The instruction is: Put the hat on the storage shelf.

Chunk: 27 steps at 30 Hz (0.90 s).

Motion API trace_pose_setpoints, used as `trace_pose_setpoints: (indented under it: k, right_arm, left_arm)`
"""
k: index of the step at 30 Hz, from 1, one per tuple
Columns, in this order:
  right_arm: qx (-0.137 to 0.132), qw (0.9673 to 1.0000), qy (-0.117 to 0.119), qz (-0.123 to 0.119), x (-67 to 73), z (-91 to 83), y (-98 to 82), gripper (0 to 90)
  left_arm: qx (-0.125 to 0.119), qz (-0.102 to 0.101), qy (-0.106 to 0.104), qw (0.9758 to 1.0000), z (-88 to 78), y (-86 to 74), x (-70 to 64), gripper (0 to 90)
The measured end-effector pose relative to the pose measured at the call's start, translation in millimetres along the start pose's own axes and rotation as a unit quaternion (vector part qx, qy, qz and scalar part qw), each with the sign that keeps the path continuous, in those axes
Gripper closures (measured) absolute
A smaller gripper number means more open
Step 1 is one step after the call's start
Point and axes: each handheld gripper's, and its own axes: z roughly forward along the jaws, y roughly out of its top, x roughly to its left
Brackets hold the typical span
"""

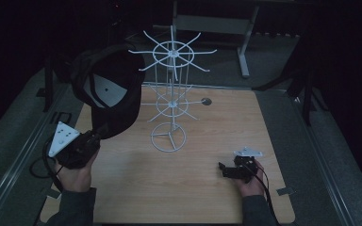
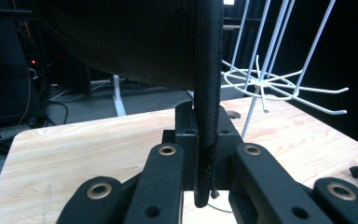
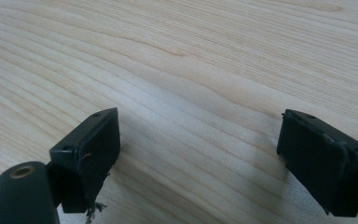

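A black cap (image 1: 108, 89) with a white patch showing inside hangs in the air over the table's left side, close to the left of a white wire rack (image 1: 172, 94). My left gripper (image 1: 96, 134) is below it, shut on the cap's brim. In the left gripper view the brim (image 2: 207, 70) stands edge-on, pinched between the jaws of the left gripper (image 2: 207, 130), with the rack's hooks (image 2: 265, 84) off to the right. My right gripper (image 1: 224, 169) rests low at the table's right front. It stands open (image 3: 198, 154) over bare wood.
The rack has two tiers of hooked arms on a ring base (image 1: 168, 137). The wooden table (image 1: 207, 132) has a small round hole (image 1: 206, 101) behind the rack. Dark floor and a grey desk frame (image 1: 242, 42) lie beyond the far edge.
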Motion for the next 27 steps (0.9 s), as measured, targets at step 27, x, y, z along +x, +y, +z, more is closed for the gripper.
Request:
trace_pose_setpoints:
  k: [27]
  right_arm:
    - [-0.001, 1.0000, 0.000, -0.001, -0.2, 0.2, 0.1, 12.9]
  left_arm:
    - [0.004, 0.019, 0.019, 0.9996, 6.3, 0.9, -7.3, 85.9]
